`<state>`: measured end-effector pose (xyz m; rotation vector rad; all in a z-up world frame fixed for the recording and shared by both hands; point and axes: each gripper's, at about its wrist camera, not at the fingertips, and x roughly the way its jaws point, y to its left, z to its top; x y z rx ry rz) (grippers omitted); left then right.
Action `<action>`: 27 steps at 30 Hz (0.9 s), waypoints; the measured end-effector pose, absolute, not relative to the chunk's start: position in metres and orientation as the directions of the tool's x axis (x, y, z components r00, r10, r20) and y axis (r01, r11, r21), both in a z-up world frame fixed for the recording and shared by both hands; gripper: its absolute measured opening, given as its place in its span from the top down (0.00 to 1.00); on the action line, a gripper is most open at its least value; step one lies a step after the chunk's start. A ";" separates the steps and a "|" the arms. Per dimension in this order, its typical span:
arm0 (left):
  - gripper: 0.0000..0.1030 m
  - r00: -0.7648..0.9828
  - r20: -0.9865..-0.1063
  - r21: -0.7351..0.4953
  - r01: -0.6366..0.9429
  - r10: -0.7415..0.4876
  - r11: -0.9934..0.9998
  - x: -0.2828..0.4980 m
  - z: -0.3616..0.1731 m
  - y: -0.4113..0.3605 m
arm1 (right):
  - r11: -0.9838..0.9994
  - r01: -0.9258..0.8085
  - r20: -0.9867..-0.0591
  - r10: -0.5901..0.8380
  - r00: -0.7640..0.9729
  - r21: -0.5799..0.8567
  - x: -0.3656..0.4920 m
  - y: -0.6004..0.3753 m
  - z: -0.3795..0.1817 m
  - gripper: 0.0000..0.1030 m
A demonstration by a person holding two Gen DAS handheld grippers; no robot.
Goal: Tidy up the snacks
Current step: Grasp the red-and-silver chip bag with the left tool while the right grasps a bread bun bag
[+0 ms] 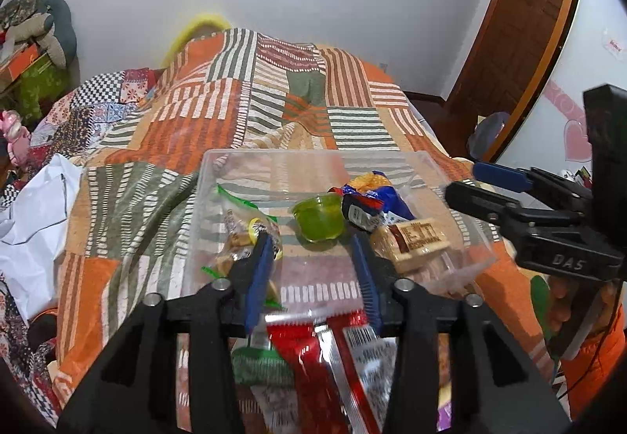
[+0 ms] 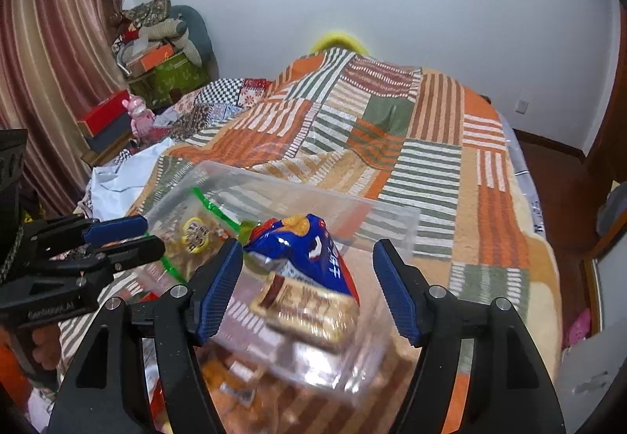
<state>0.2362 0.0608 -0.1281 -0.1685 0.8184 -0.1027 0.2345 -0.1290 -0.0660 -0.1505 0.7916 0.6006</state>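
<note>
Though snack-crowded, clear bin (image 1: 243, 167) far-rim room

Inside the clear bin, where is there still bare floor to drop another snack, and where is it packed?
Bare floor in the clear bin lies along its far wall, behind the green jelly cup, and at the near middle between the green-edged snack bag and the tan biscuit pack. The right side is crowded: the blue bag lies against the biscuit pack.
</note>
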 end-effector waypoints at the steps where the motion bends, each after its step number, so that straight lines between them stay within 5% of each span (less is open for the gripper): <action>1: 0.52 0.685 -0.713 -0.185 0.026 -0.153 0.982 0.231 -0.125 0.061 | 0.826 -0.557 -0.698 0.450 0.557 0.088 0.228 -0.133 -0.062 0.34; 12: 0.31 0.715 -0.688 -0.154 0.024 -0.125 0.988 0.175 -0.102 0.055 | 0.835 -0.545 -0.654 0.455 0.604 0.078 0.179 -0.161 -0.046 0.25; 27: 0.21 0.678 -0.727 -0.111 0.047 -0.113 0.993 0.126 -0.124 0.029 | 0.833 -0.544 -0.715 0.442 0.541 0.103 0.131 -0.176 -0.087 0.17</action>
